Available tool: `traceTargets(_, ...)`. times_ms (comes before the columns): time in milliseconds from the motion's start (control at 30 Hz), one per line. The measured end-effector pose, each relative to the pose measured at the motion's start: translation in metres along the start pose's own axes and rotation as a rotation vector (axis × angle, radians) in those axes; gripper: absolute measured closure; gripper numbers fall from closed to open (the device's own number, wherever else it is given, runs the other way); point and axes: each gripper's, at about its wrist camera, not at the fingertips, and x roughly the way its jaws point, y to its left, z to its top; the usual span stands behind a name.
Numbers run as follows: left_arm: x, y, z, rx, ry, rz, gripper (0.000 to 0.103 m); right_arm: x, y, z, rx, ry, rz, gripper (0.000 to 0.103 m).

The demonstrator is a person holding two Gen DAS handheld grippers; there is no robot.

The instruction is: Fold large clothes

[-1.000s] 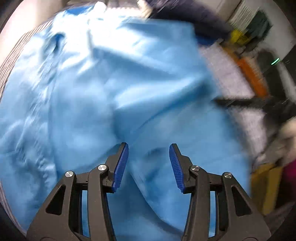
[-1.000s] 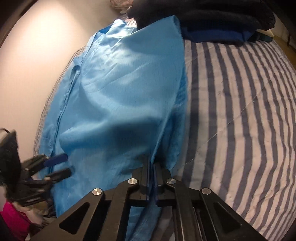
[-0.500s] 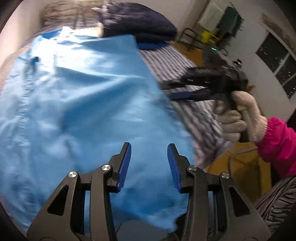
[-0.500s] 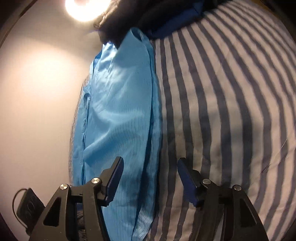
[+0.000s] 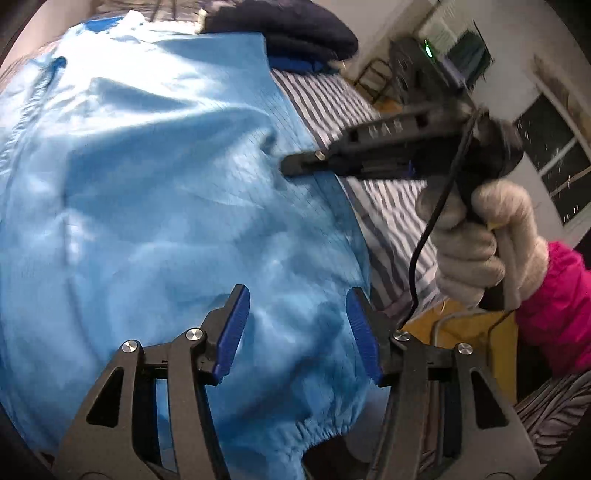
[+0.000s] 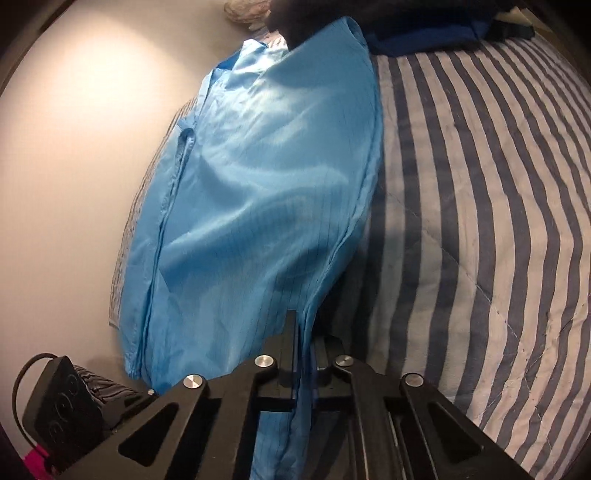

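Note:
A large light-blue garment (image 5: 155, 192) lies spread on a striped bed cover (image 6: 480, 192), its elastic hem toward me. My left gripper (image 5: 297, 328) hovers over the garment's near part. Its jaws are opening, and the cloth lies beneath the blue pads (image 5: 234, 328) without being pinched. My right gripper (image 6: 304, 328) is shut on the garment's right edge, with blue cloth running between its fingers. In the left wrist view the right gripper (image 5: 288, 166) comes in from the right, held by a white-gloved hand (image 5: 476, 240) with a pink sleeve.
A pile of dark folded clothes (image 5: 295, 29) sits at the far end of the bed, touching the garment's top. A pale wall (image 6: 74, 147) runs along the garment's left side. A yellow box (image 5: 472, 339) and a window (image 5: 550, 155) lie beyond the bed's right edge.
The right gripper opened, shifted along the garment's right edge and shut on it again. The left gripper drew back toward the near hem and its jaws spread wider.

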Motion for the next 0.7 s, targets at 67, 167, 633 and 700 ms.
traceTargets(67, -0.008, 0.010, 0.003, -0.051, -0.017, -0.015, 0.046, -0.001, 0.004, 0.003, -0.006, -0.005, -0.014, 0.102)
traceTargets(167, -0.013, 0.006, 0.007, -0.070, -0.026, -0.051, 0.042, -0.001, 0.012, 0.008, -0.004, -0.009, -0.011, 0.103)
traceTargets(633, 0.008, -0.027, 0.026, 0.016, -0.048, 0.022, 0.037, -0.007, 0.045, 0.022, -0.027, -0.010, 0.097, 0.103)
traceTargets(700, 0.007, -0.025, 0.028, 0.006, -0.046, 0.010, 0.037, -0.006, 0.049, 0.025, -0.039, -0.017, 0.079, 0.103)
